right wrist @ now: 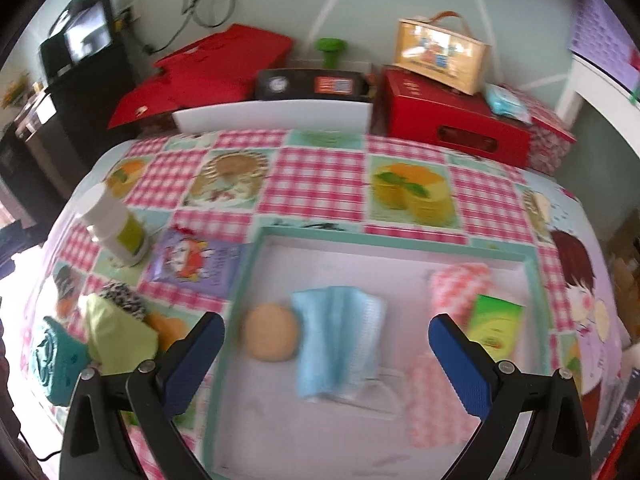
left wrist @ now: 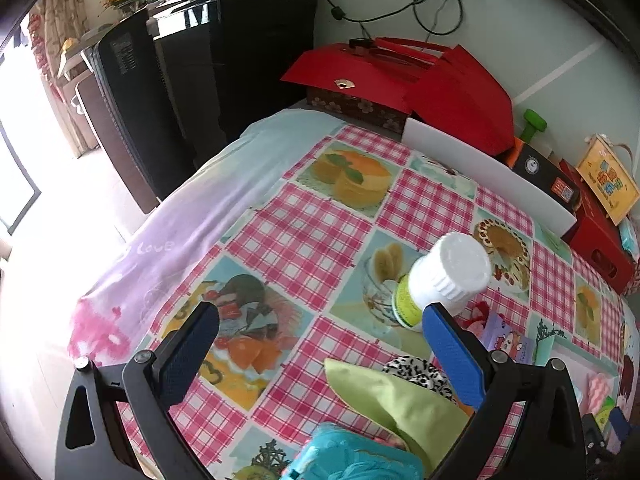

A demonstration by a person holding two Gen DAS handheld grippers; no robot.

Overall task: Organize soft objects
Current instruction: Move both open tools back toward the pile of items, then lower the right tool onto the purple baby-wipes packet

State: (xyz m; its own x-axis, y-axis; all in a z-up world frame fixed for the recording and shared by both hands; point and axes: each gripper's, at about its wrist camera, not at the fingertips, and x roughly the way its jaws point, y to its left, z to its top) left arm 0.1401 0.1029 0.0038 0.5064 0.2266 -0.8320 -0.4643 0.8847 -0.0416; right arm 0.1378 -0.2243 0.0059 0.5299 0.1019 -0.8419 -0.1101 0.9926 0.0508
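My left gripper (left wrist: 320, 316) is open and empty above the checked tablecloth. Below it lie a green cloth (left wrist: 400, 404), a teal towel (left wrist: 352, 456) and a black-and-white patterned cloth (left wrist: 416, 372). My right gripper (right wrist: 326, 330) is open and empty over a teal-rimmed shallow box (right wrist: 400, 240). In the box lie a light blue cloth (right wrist: 340, 340), a round tan sponge (right wrist: 270, 338), pink checked cloths (right wrist: 456, 280) and a green packet (right wrist: 494, 326). The green cloth (right wrist: 116, 332), teal towel (right wrist: 56, 360) and patterned cloth (right wrist: 124, 300) sit left of the box.
A white bottle (left wrist: 440, 276) with a green label stands by my left gripper's right finger; it also shows in the right wrist view (right wrist: 114, 228). A purple cartoon packet (right wrist: 192, 266) lies beside the box. Red boxes (right wrist: 452, 124) and a white tray (right wrist: 276, 118) line the far edge.
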